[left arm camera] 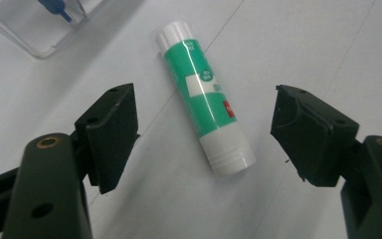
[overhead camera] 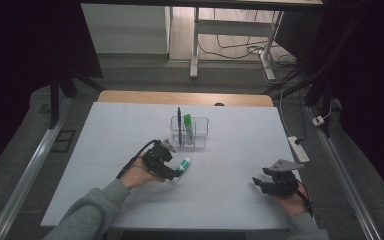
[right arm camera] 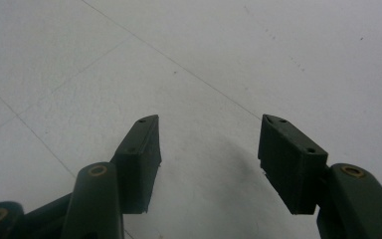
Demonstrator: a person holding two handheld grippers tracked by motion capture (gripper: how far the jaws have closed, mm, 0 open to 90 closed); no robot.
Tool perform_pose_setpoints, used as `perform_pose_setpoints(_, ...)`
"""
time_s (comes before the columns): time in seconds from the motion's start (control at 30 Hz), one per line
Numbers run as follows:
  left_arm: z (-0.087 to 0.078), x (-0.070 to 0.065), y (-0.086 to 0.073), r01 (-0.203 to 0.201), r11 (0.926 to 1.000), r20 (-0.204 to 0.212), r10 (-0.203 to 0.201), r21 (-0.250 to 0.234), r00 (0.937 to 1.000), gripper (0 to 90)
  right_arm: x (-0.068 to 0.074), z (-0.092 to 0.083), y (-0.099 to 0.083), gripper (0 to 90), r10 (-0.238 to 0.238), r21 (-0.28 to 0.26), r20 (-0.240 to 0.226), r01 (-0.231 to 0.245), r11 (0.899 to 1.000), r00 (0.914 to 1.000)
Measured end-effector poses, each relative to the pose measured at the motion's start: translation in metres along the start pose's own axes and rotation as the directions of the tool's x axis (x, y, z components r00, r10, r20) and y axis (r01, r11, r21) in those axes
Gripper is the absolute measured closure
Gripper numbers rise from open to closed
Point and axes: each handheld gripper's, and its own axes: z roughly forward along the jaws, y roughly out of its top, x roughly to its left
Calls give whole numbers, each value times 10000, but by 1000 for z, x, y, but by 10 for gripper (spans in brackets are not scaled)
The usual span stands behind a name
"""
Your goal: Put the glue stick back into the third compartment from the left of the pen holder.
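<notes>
Left gripper (left arm camera: 204,124) hovers spread wide astride the glue stick (left arm camera: 205,97); right gripper (right arm camera: 209,149) rests apart, gaping, holding nothing.

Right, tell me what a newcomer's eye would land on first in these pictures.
The green-and-white glue stick lying flat on the white table, framed between the open jaws of the left claw. Behind it, near the table's middle, stands a clear holder with a blue pen and a green stick upright inside. The right claw hovers open over bare table.
</notes>
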Motion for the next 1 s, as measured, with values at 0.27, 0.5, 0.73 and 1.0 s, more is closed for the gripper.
perform_pose_setpoints(0.27,16,-3,0,-25,9983,-72,29,582,10000,284,0,1,0,419,-13,33,24,13,10000,10000)
perform_pose_setpoints(0.5,25,-1,-1,118,9948,35,-122,1009,9999,380,0,1,-1,420,-19,64,44,19,10000,10000)
perform_pose_setpoints(0.73,25,-2,-1,277,9947,303,-308,989,9991,495,0,1,-1,421,-6,99,91,5,10000,10000)
perform_pose_setpoints(1.0,25,-3,-1,358,9947,-164,-343,968,9993,640,0,1,0,423,-8,79,134,7,10000,9999)
